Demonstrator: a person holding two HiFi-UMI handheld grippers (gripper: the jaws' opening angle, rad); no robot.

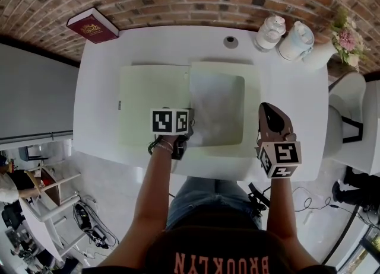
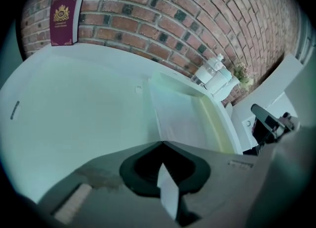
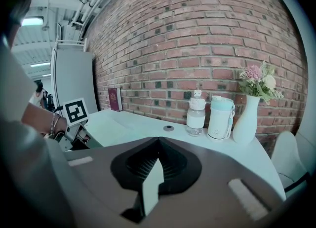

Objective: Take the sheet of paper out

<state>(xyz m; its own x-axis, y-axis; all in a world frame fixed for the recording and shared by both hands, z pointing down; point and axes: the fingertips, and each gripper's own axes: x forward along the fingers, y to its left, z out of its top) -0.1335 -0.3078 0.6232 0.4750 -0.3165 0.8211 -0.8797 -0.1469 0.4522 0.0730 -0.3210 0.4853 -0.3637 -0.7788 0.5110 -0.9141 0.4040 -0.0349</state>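
Note:
A pale green folder [image 1: 154, 104] lies open on the white table [image 1: 101, 65]. The sheet of paper [image 1: 217, 110], whitish and slightly glossy, rests on the folder's right half. My left gripper [image 1: 190, 131] is at the sheet's near left corner with its jaws shut. In the left gripper view the sheet [image 2: 180, 118] runs straight into the closed tips of the left gripper [image 2: 160, 144]. My right gripper [image 1: 267, 110] hovers over the table's right front part, shut and empty; its closed jaws [image 3: 158, 140] point toward the brick wall.
A dark red book [image 1: 93, 25] leans on the brick wall at the back left. Two bottles [image 1: 270, 31] [image 1: 295, 40] and a white vase with flowers [image 1: 323, 53] stand at the back right. A round grommet [image 1: 230, 42] sits behind the folder. A white chair [image 1: 347, 98] stands to the right.

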